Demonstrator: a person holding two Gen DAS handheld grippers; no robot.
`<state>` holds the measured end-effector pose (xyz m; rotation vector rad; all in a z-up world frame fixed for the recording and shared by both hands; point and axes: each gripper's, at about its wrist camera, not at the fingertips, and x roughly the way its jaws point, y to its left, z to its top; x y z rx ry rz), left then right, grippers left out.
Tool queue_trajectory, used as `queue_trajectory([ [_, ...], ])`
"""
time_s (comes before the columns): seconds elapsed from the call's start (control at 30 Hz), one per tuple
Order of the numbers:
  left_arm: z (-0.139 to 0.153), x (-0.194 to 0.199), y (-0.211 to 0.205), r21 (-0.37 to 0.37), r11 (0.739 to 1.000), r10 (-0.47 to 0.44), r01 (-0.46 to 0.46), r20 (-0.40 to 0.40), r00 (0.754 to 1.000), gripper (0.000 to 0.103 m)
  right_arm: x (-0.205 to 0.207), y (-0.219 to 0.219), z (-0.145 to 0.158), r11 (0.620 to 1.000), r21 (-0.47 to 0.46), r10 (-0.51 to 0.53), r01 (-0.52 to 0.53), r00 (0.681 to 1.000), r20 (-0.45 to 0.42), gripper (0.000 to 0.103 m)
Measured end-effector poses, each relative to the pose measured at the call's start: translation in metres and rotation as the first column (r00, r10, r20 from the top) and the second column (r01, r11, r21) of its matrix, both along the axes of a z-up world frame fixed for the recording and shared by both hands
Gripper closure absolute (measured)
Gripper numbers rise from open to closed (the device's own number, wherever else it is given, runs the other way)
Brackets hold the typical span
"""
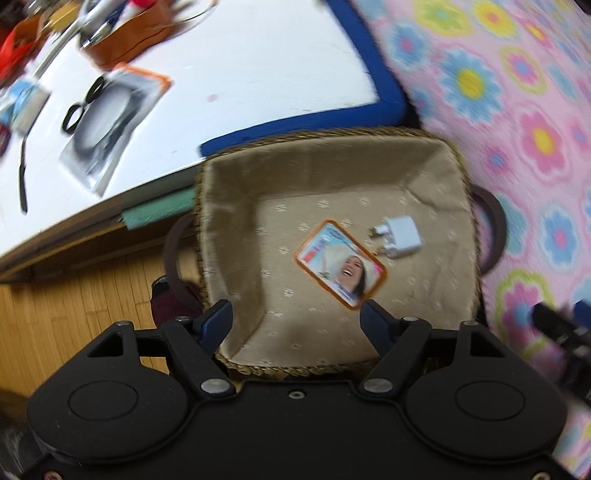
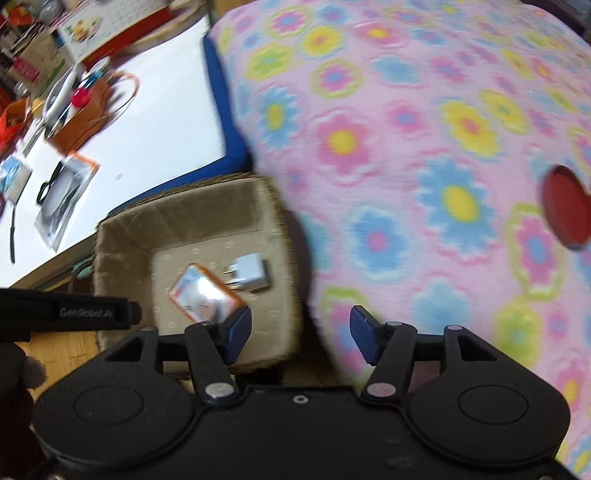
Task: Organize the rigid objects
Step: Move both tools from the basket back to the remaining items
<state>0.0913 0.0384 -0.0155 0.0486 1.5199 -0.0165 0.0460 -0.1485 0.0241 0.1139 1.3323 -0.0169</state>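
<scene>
A woven basket (image 1: 332, 134) with a beige liner stands on the floor between a white table and a flowered blanket. In it lie an orange-edged picture card (image 1: 340, 264) and a white plug adapter (image 1: 400, 238). My left gripper (image 1: 295, 314) hangs open straight above the basket's near side, with nothing between its blue pads. The right wrist view shows the same basket (image 2: 192, 188), card (image 2: 205, 297) and adapter (image 2: 251, 275). My right gripper (image 2: 301, 321) is open and empty over the basket's right rim, at the blanket's edge. A red round lid (image 2: 569, 206) lies on the blanket.
The white table (image 1: 258, 74) with a blue border holds a packet with black rings (image 1: 107, 122), a brown holder of tools (image 1: 129, 33) and a black-handled tool (image 1: 23, 177). The pink flowered blanket (image 2: 406, 147) fills the right side. Wooden floor (image 1: 74, 314) lies left of the basket.
</scene>
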Motion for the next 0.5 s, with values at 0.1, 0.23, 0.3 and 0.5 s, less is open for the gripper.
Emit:
queue_trajectory([
  [0.1, 0.006, -0.005, -0.013, 0.01, 0.999, -0.051, 0.051, 0.023, 0.998, 0.031, -0.012, -0.036, 0.008, 0.998, -0.025, -0.054, 0.054, 0.998, 0.016, 0.044],
  [0.23, 0.01, -0.012, -0.031, 0.021, 0.993, -0.113, 0.112, 0.037, 0.993, 0.031, -0.028, -0.092, 0.02, 0.987, -0.061, -0.148, 0.15, 0.988, 0.043, 0.043],
  [0.3, 0.011, -0.016, -0.041, 0.009, 0.99, -0.138, 0.137, 0.035, 0.99, 0.031, -0.036, -0.121, 0.026, 0.976, -0.086, -0.198, 0.202, 0.978, 0.061, 0.043],
  [0.5, 0.015, -0.029, -0.075, -0.025, 0.978, -0.204, 0.205, 0.032, 0.978, 0.031, -0.056, -0.204, 0.042, 0.926, -0.139, -0.337, 0.351, 0.935, 0.114, 0.038],
])
